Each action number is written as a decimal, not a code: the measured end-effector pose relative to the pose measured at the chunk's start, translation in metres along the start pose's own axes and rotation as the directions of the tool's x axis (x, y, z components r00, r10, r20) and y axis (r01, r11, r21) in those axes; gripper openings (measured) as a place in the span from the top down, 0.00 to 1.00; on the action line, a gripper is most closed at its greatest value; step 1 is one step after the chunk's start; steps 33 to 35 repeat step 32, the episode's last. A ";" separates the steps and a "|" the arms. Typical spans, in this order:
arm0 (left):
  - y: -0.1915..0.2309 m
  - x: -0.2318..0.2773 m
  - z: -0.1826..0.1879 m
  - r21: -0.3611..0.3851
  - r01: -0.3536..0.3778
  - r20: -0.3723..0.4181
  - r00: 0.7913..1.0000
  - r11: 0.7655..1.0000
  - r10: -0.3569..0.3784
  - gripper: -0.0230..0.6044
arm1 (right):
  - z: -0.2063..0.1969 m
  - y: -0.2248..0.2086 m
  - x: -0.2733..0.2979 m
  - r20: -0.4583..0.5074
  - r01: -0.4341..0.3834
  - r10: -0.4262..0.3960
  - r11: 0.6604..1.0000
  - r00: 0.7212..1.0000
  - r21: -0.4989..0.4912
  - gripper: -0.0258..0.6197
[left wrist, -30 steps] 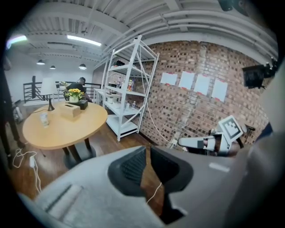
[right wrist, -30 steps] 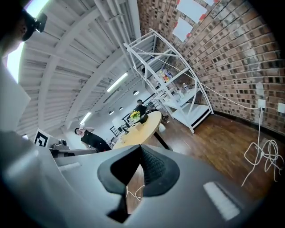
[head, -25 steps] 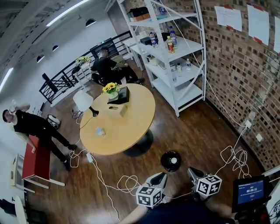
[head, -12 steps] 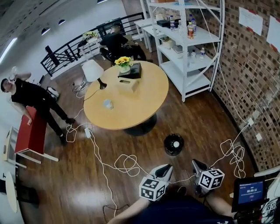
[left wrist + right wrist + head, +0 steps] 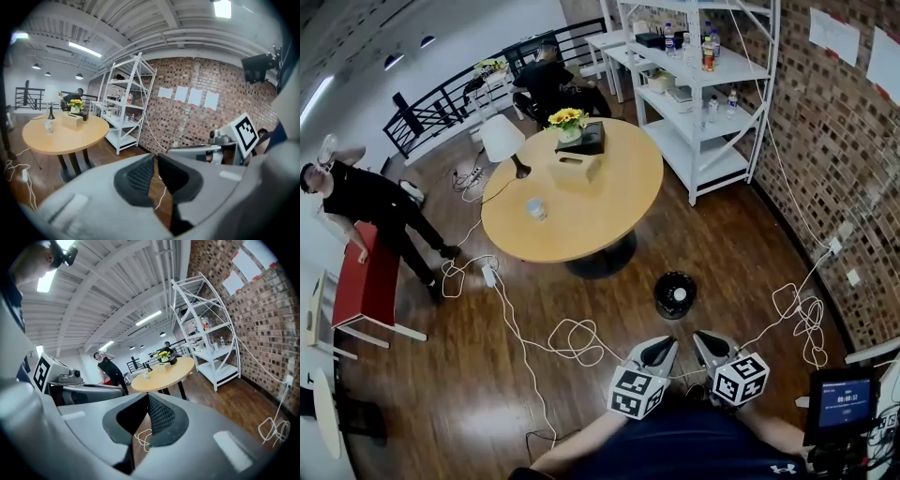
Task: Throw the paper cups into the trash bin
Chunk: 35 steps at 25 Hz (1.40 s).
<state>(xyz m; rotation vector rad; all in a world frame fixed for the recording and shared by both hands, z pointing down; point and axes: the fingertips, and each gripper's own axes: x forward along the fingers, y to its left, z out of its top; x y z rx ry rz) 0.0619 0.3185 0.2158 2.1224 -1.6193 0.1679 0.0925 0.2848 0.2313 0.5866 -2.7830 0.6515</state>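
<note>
A paper cup [image 5: 535,208] stands on the round wooden table [image 5: 609,220]. It also shows small in the left gripper view, cup [image 5: 48,125], and in the right gripper view, cup [image 5: 146,375]. The black trash bin [image 5: 657,296] sits on the floor in front of the table, with something white inside. My left gripper [image 5: 661,352] and right gripper [image 5: 705,345] hover side by side just short of the bin, far from the cup. The left gripper [image 5: 155,157] is closing to a thin gap with nothing in it. The right gripper [image 5: 147,397] is shut and empty.
A tissue box [image 5: 574,169], flowers [image 5: 569,119] and a black box share the table. A white shelf unit [image 5: 703,94] stands against the brick wall. White cables [image 5: 572,337] loop over the floor. One person [image 5: 366,211] stands at the left by a red chair [image 5: 366,291]; another person [image 5: 548,80] sits at the back.
The table and bin sit higher in the head view than before. Both grippers have drawn closer together and point toward the bin.
</note>
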 end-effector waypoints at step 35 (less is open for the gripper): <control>-0.007 0.020 -0.006 0.035 0.041 -0.040 0.998 0.999 -0.039 0.92 | 0.007 -0.005 -0.009 0.018 0.062 -0.061 0.990 0.998 -0.125 0.95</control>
